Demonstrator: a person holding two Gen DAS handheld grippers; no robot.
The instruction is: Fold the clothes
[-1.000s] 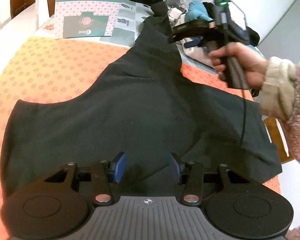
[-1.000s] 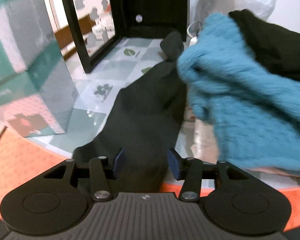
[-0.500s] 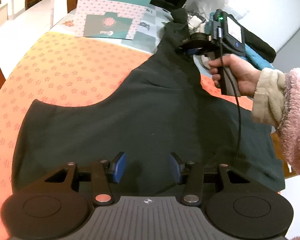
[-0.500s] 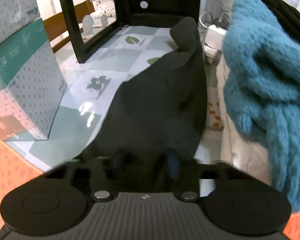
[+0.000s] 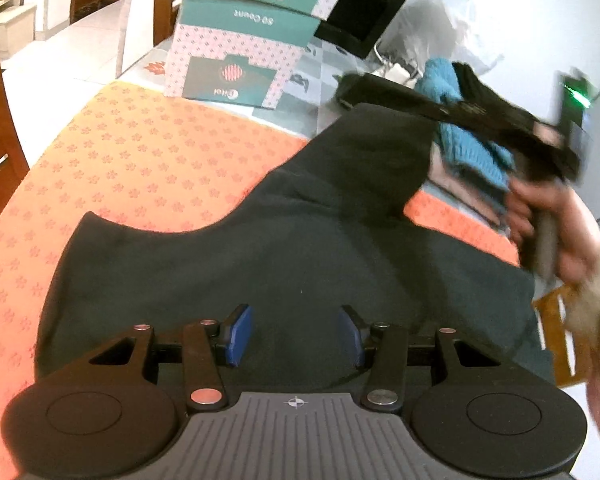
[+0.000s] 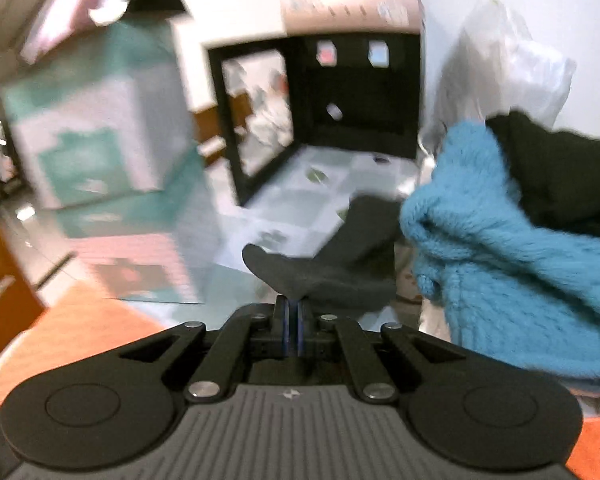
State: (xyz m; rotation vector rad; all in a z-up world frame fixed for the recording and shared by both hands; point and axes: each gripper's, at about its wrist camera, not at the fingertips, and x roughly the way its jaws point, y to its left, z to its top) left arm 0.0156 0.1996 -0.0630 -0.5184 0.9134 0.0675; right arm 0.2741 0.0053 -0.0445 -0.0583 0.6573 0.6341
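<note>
A dark green garment (image 5: 284,256) lies spread on the orange flowered tablecloth (image 5: 140,160). My left gripper (image 5: 296,334) is open and hovers over its near hem, jaws wide apart. My right gripper (image 6: 292,312) is shut on the garment's far sleeve (image 6: 324,264) and holds it lifted off the table. In the left wrist view the right gripper (image 5: 352,88) is blurred at the upper right, with the sleeve trailing from it.
Stacked teal and white tissue boxes (image 5: 244,52) and a black open-fronted box (image 6: 340,100) stand at the back. A blue knit (image 6: 512,248) and a black garment (image 6: 560,172) are piled at the right, with a white plastic bag (image 6: 500,60) behind.
My right gripper has shut on the far sleeve and raised it, moving right. My left gripper stays open over the near hem.
</note>
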